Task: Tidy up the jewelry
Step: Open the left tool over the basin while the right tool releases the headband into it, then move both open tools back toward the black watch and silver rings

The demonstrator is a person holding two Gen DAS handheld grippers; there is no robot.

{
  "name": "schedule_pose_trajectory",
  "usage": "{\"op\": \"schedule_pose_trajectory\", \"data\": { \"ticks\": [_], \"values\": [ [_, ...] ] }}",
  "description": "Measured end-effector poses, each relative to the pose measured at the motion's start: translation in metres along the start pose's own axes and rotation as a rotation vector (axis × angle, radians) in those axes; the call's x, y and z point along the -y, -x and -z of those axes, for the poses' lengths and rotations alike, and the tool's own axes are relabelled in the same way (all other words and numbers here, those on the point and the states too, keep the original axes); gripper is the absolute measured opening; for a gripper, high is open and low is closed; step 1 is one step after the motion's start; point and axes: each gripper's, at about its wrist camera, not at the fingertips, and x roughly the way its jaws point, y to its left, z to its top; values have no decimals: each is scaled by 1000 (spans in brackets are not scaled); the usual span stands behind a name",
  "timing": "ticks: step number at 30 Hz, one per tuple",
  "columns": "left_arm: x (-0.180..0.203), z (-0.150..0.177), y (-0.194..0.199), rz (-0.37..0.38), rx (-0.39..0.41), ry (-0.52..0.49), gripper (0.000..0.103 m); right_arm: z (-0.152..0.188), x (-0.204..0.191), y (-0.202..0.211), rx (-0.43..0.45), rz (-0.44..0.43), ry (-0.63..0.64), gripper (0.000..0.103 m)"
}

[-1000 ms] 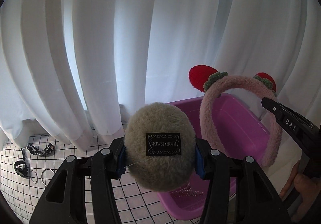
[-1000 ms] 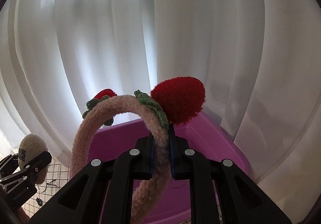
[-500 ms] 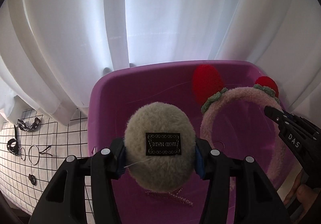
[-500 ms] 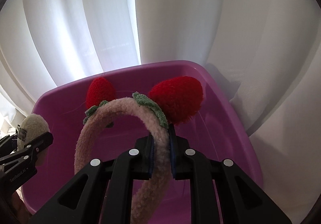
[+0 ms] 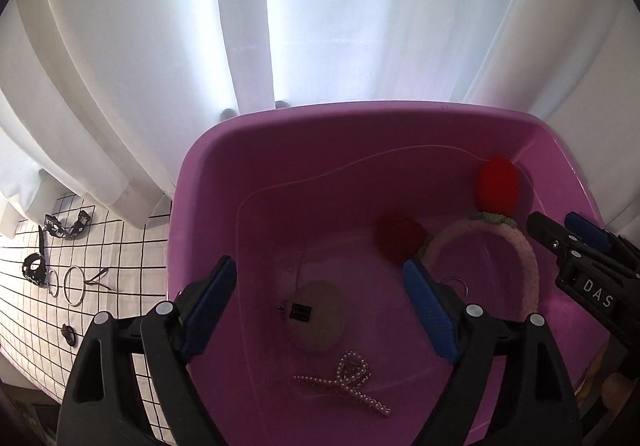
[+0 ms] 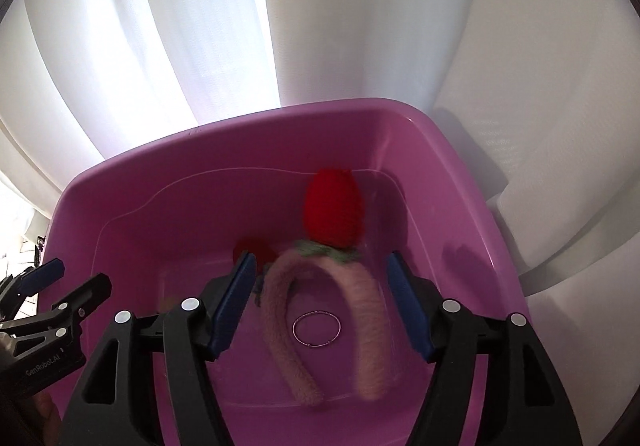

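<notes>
Both claws just sprung apart, nothing between the jaws: left gripper [image 5: 316,296], right gripper [image 6: 322,302]. Beige pom-pom [image 5: 318,316] at 6 o'clock on purple tub [image 5: 360,122] floor; strawberry headband [image 6: 320,286] at 3, near the wall.

In the tub [image 5: 208,182] lay a puff [image 5: 320,316], a headband [image 5: 524,258] right of it, a bead bow [image 5: 352,378] nearer; rings [image 5: 74,284] sat left on the cloth [image 5: 132,270].
</notes>
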Motion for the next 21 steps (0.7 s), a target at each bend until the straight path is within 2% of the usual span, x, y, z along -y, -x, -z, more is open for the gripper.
{"op": "schedule_pose_trajectory", "data": {
  "ticks": [10, 11, 21],
  "values": [
    [3, 1, 7, -5, 3, 2, 89, -8, 11, -1, 7, -26, 0, 65],
    [3, 2, 8, -1, 2, 6, 89, 5, 13, 0, 8, -28, -1, 65],
    [-6, 6, 31, 11, 46, 48, 89, 18, -10, 27, 37, -64, 10, 65]
  ]
}}
